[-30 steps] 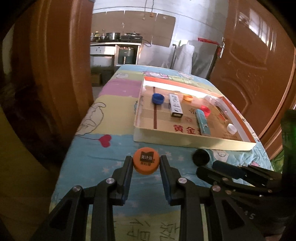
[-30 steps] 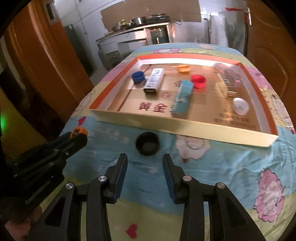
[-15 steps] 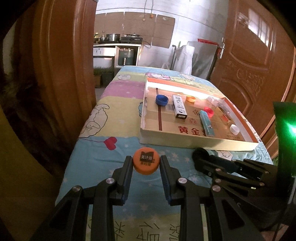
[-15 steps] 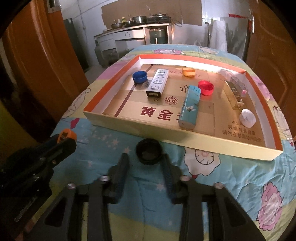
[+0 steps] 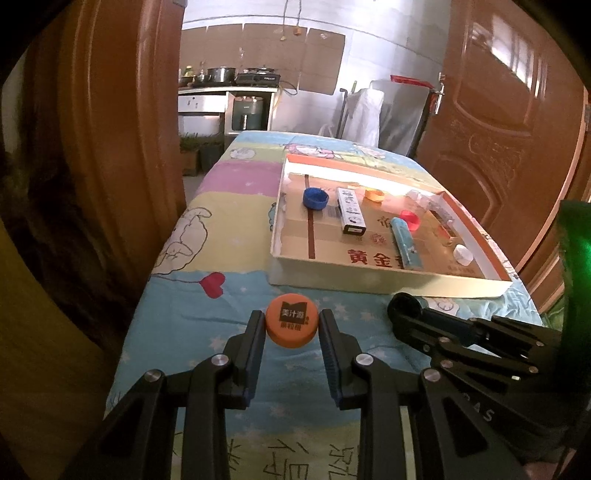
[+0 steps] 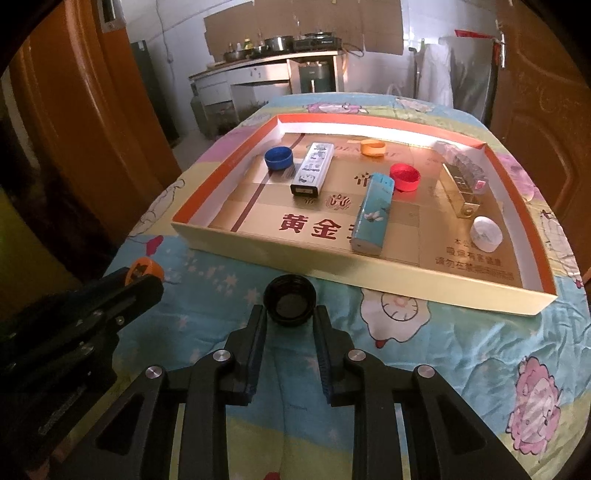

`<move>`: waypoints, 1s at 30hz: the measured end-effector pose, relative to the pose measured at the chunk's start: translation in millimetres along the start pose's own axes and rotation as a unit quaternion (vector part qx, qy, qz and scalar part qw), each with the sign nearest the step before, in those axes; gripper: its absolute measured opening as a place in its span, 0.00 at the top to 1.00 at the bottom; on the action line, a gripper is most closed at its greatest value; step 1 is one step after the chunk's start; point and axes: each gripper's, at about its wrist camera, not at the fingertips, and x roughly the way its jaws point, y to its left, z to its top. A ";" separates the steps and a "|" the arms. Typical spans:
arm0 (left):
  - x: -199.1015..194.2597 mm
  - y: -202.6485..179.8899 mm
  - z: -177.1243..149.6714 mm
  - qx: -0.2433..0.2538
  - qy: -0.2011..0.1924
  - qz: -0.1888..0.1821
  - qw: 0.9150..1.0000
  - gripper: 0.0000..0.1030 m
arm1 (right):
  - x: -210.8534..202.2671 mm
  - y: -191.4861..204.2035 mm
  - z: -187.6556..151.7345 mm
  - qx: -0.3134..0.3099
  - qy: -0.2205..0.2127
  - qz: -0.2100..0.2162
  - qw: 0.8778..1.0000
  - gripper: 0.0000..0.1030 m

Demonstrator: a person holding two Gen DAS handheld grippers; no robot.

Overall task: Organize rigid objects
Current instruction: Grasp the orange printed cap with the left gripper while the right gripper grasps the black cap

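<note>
A cartoon-print sheet (image 6: 443, 332) covers the table. Brown wooden doors stand at nine o'clock (image 5: 122, 147) and three o'clock (image 5: 498, 129). At twelve o'clock a counter (image 6: 258, 68) carries pots (image 6: 275, 42) and a stove (image 6: 314, 37), with brown cardboard (image 6: 303, 16) on the wall above, an appliance (image 5: 246, 114) beneath, and a white-draped rack (image 5: 365, 110) toward one o'clock.

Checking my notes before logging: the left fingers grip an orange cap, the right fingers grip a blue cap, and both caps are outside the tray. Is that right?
One slip: the right fingers grip a black cap, as the right wrist view shows; the blue cap lies in the tray. The left fingers do grip the orange cap, outside the tray.
</note>
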 end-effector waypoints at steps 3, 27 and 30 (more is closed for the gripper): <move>-3.1 -4.1 0.7 0.005 -0.003 -0.002 1.000 0.71 | -7.2 -1.4 -1.5 0.000 -0.005 0.000 1.000 0.74; -3.7 -9.4 -0.2 0.007 0.001 -0.008 1.000 0.71 | 2.3 -3.1 -8.7 -0.029 0.009 -0.020 0.999 0.50; -3.0 -10.4 -0.3 0.008 0.001 -0.008 1.000 0.71 | 4.1 -4.2 -7.0 -0.026 0.009 -0.027 0.999 0.61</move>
